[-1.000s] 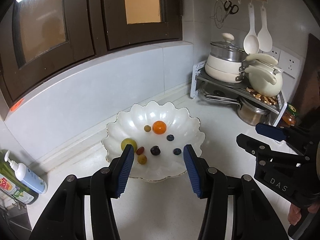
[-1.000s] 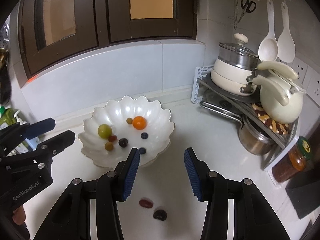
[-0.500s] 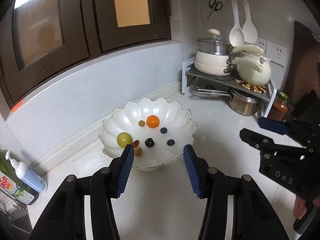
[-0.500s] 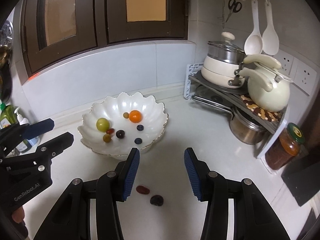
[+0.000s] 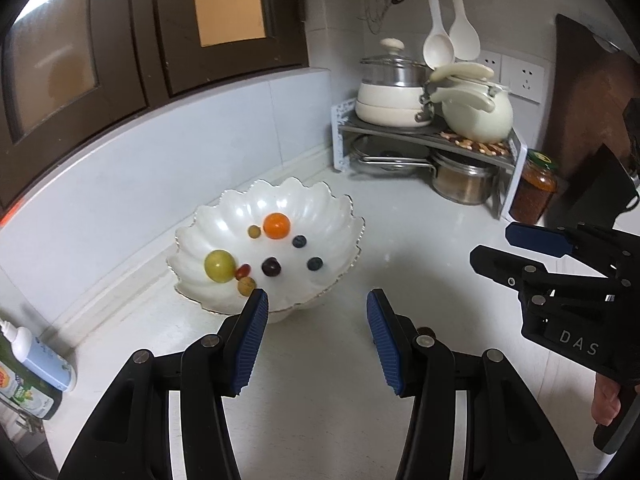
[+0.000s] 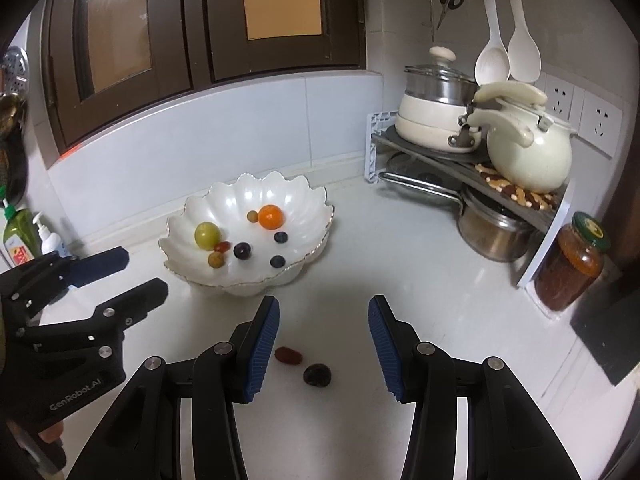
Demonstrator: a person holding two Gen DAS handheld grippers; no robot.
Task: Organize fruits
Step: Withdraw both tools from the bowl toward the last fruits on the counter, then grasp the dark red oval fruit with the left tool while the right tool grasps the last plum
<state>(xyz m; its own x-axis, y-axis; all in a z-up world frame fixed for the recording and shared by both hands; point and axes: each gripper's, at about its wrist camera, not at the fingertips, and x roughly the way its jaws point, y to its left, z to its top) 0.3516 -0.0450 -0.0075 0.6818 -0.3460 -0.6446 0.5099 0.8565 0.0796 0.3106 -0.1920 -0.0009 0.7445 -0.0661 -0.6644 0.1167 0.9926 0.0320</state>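
White scalloped bowl holding most fruit; red fruit and dark fruit loose on counter between right gripper fingers. Both grippers spread, empty. Risk: rolling away if nudged.

My white scalloped bowl held an orange fruit and a yellow-green one; my gripper pads were ribbed blue.

We are seeing a white countertop carrying a scalloped white bowl at ten o'clock, a red fruit and dark fruit lying at six, a corner rack and jar at two, bottles at nine.
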